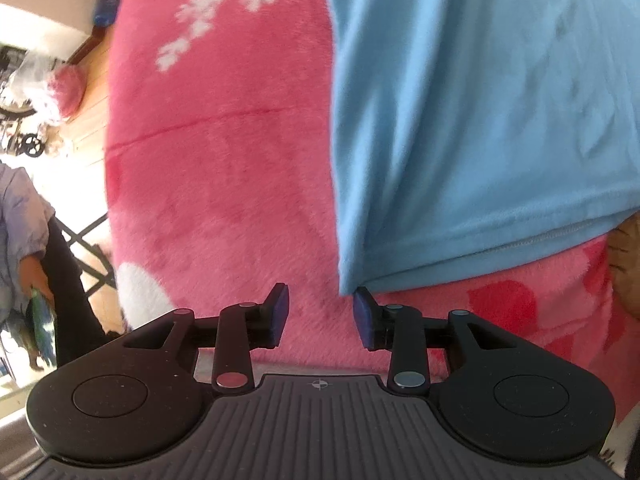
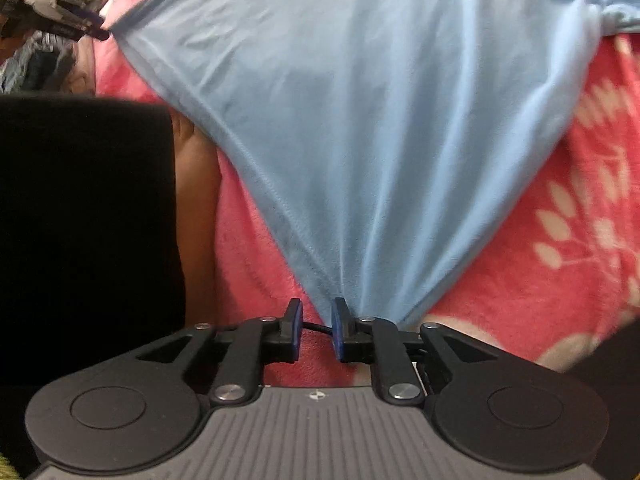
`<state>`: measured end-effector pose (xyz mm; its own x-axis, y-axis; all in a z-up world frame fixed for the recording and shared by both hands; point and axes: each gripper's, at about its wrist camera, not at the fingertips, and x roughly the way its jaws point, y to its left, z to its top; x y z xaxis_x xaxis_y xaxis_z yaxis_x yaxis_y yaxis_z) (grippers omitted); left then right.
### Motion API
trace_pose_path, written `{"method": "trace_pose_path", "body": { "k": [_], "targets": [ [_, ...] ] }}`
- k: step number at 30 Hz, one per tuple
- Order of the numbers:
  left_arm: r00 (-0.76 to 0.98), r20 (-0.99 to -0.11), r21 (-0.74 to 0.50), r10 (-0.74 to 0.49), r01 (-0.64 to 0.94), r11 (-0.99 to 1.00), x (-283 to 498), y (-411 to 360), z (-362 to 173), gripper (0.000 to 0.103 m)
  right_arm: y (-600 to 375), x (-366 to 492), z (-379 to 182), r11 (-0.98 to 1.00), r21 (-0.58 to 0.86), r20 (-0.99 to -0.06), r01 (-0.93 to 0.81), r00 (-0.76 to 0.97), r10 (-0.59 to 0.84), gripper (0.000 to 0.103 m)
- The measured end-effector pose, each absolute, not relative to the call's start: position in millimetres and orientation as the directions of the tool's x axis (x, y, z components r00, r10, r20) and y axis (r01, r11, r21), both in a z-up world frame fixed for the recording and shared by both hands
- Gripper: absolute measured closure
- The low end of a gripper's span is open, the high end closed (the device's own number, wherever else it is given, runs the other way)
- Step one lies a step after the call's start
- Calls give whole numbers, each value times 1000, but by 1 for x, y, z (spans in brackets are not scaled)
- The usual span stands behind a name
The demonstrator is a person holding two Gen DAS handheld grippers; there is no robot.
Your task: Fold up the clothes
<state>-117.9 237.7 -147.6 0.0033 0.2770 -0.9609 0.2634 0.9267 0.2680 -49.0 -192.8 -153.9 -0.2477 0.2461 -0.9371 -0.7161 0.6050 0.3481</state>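
A light blue garment (image 1: 480,120) lies spread on a pink fleece blanket (image 1: 224,184) with white and red patterns. In the left wrist view my left gripper (image 1: 320,316) stands open just above the blanket. Its right fingertip (image 1: 365,312) sits right at the garment's near corner, and nothing is between the pads. In the right wrist view the garment (image 2: 360,120) narrows in taut folds to a point at the right pad (image 2: 339,326) of my right gripper (image 2: 317,326). Those jaws stand a narrow gap apart, with pink blanket (image 2: 520,300) showing between them.
A large black shape (image 2: 80,220) with a skin-toned strip beside it fills the left of the right wrist view. A person in a lavender jacket (image 1: 16,216) stands at the far left by the blanket's edge. A brown object (image 1: 626,264) pokes in at the right edge.
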Motion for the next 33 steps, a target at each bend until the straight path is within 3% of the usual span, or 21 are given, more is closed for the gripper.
{"method": "trace_pose_path", "body": {
  "k": [10, 13, 15, 22, 24, 26, 29, 33],
  "targets": [
    [90, -974, 219, 209, 123, 968, -107, 260, -115, 67, -209, -50, -143, 647, 301, -949, -700, -157, 272, 81],
    [80, -976, 212, 202, 151, 966, -108, 254, -120, 67, -202, -60, -133, 577, 269, -948, -771, -107, 298, 81],
    [78, -978, 207, 196, 178, 962, -110, 248, -123, 67, -190, -67, -131, 526, 235, -949, -817, -76, 306, 75],
    [134, -976, 210, 169, 409, 888, -127, 226, -130, 67, -167, -83, -154, 398, 130, -969, -908, -32, 244, 74],
    [181, -972, 218, 147, 477, 852, -137, 217, -124, 67, -165, -84, -154, 391, 119, -970, -913, -23, 241, 76],
    [226, -966, 236, 130, 546, 804, -148, 205, -119, 67, -163, -86, -155, 384, 107, -971, -917, -14, 238, 90],
    [281, -953, 273, 116, 625, 731, -162, 184, -117, 67, -165, -86, -152, 384, 97, -972, -918, -5, 236, 99],
    [313, -945, 299, 91, 721, 625, -176, 158, -128, 68, -169, -87, -147, 389, 94, -971, -916, 2, 239, 101]
  ]
}}
